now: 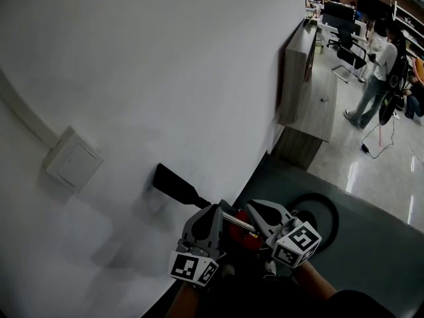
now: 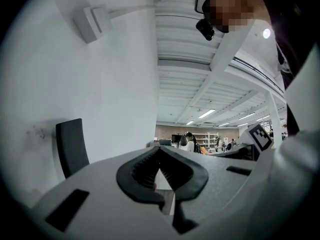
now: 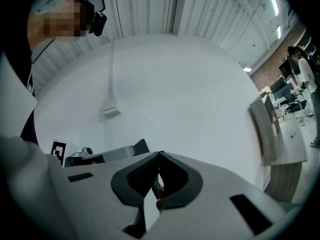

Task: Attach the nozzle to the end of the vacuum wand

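On the floor (image 1: 371, 237) a wooden cabinet (image 1: 308, 98) stands against the white wall (image 1: 165, 58).

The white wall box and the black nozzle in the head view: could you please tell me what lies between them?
Nothing but bare white wall, seen in the head view.

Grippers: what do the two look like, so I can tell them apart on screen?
The left gripper and right gripper look alike: pale grey moulded shells with dark rectangular slots and black ribbed pads. Each carries a white cube printed with black square markers.
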Action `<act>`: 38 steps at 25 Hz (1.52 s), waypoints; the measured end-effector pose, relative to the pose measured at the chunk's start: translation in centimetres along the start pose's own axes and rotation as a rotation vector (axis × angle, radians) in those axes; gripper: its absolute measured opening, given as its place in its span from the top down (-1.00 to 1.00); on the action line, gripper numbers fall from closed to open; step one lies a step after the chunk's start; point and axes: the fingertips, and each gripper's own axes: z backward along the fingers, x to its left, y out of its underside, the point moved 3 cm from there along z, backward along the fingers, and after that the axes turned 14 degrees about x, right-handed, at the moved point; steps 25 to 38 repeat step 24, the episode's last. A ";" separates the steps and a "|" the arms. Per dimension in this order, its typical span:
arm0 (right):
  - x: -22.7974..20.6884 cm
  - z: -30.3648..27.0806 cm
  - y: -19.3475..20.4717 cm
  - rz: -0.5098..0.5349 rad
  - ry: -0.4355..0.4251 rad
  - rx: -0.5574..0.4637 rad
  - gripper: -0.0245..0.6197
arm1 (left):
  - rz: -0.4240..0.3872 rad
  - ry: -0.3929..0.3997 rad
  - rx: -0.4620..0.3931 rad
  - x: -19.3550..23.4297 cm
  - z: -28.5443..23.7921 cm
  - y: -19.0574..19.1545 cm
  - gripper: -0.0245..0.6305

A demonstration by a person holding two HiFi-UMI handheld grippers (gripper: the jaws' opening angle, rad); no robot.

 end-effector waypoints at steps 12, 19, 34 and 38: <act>-0.1 0.5 0.2 -0.022 0.009 -0.015 0.87 | 0.016 0.007 -0.003 -0.1 0.1 0.1 0.92; -0.3 0.4 0.3 -0.030 0.007 -0.017 0.87 | 0.018 0.007 -0.003 -0.1 0.1 0.2 0.92; -0.3 0.3 0.3 -0.014 0.012 -0.008 0.87 | 0.017 0.008 -0.002 -0.1 -0.1 0.2 0.92; -0.3 0.3 0.3 -0.014 0.012 -0.008 0.87 | 0.017 0.008 -0.002 -0.1 -0.1 0.2 0.92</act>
